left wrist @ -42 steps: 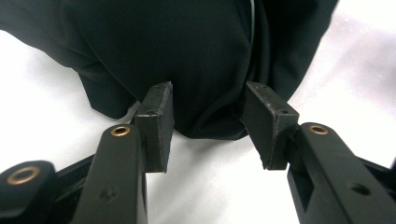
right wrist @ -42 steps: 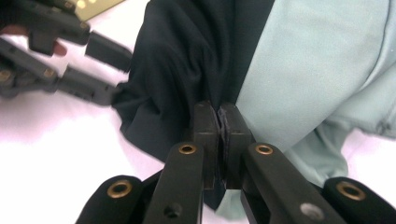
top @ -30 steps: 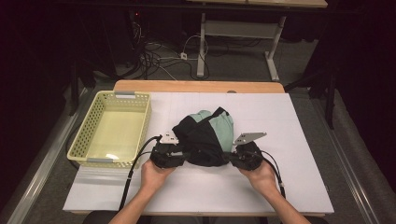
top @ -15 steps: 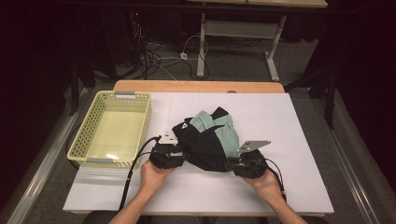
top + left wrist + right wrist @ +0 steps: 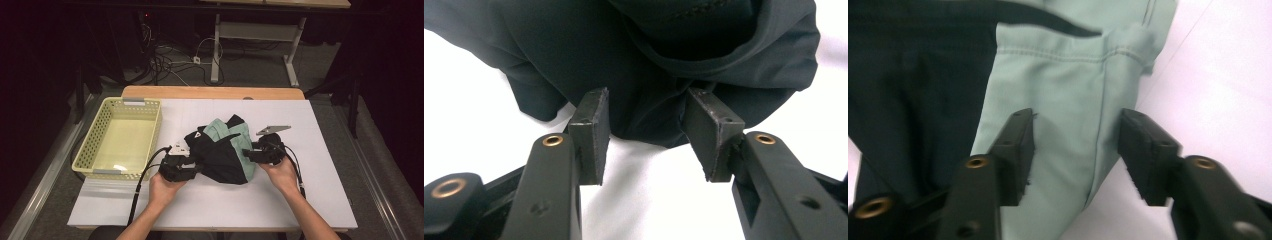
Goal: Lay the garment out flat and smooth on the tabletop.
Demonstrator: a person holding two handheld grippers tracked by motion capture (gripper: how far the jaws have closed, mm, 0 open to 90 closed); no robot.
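Left gripper (image 5: 646, 132), seen along its own jaws: the two pads stand apart, released, with a dark fold of the garment (image 5: 649, 65) lying just beyond and between their tips; nothing is pinched. The jaws sit low over the white table top (image 5: 474, 100), which suits sliding under or around a hem rather than pressing down on the cloth.

Right gripper (image 5: 1075, 150), seen along its own jaws: also released, its pads straddling a pale green panel of the garment (image 5: 1063, 90) near a stitched seam. The cloth lies between the pads but is not clamped. Aiming at an edge beside a seam probably gives a firmer, less slippery hold.

High view: the left gripper (image 5: 192, 167) meets the near left edge of the garment (image 5: 220, 150), and the right gripper (image 5: 252, 154) meets its right side. The garment, black with a green panel, lies crumpled at the middle of the table (image 5: 320, 200), between the two hands. Approaching from opposite sides likely lets the person spread or fold the cloth with even tension.

A yellow basket (image 5: 100, 145) stands at the left of the table, apart from the garment and open upward; it is a plausible place for the garment, within reach of the left hand.
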